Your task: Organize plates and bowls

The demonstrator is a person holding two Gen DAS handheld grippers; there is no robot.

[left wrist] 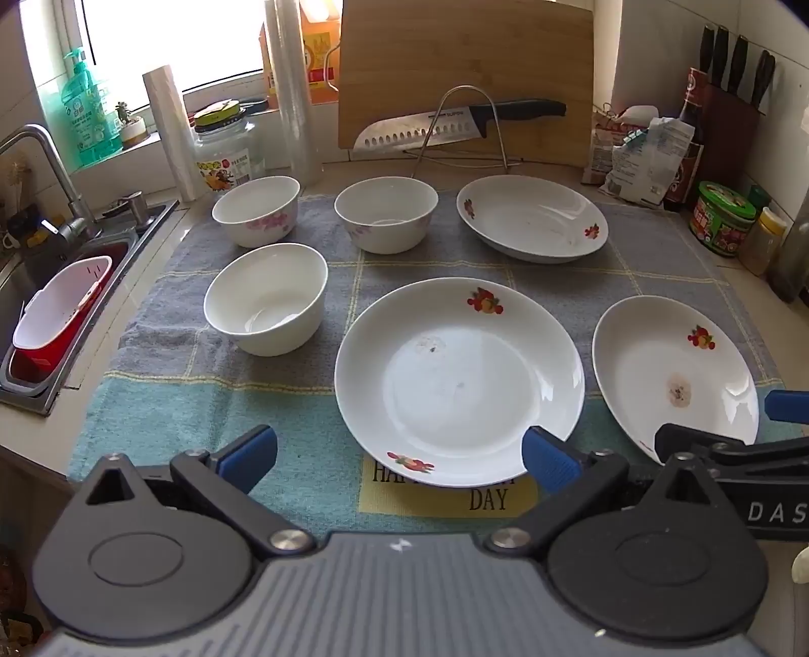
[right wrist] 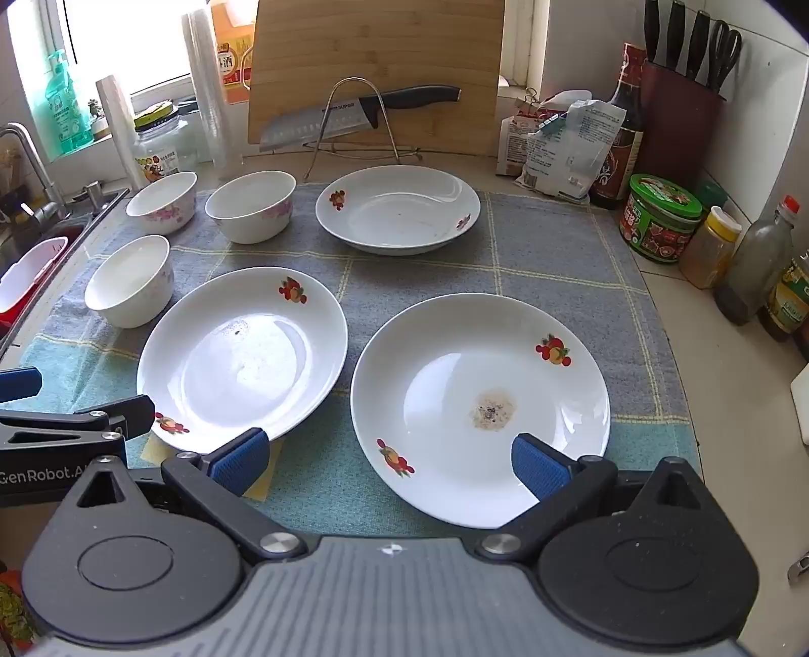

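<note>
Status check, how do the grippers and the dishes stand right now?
Left gripper open, empty; right gripper open, empty. Three plates and three bowls lie separate on the towel, nothing stacked. Nothing in the way.

Bright window (left wrist: 167, 45) behind steel sink (left wrist: 76, 263), tiled wall (right wrist: 571, 45), pale countertop (right wrist: 733, 404)

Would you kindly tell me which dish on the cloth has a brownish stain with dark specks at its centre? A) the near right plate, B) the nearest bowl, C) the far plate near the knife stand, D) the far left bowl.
A: the near right plate shows a brownish, speckled stain in its middle, while the other dishes named show no such brown patch.
</note>
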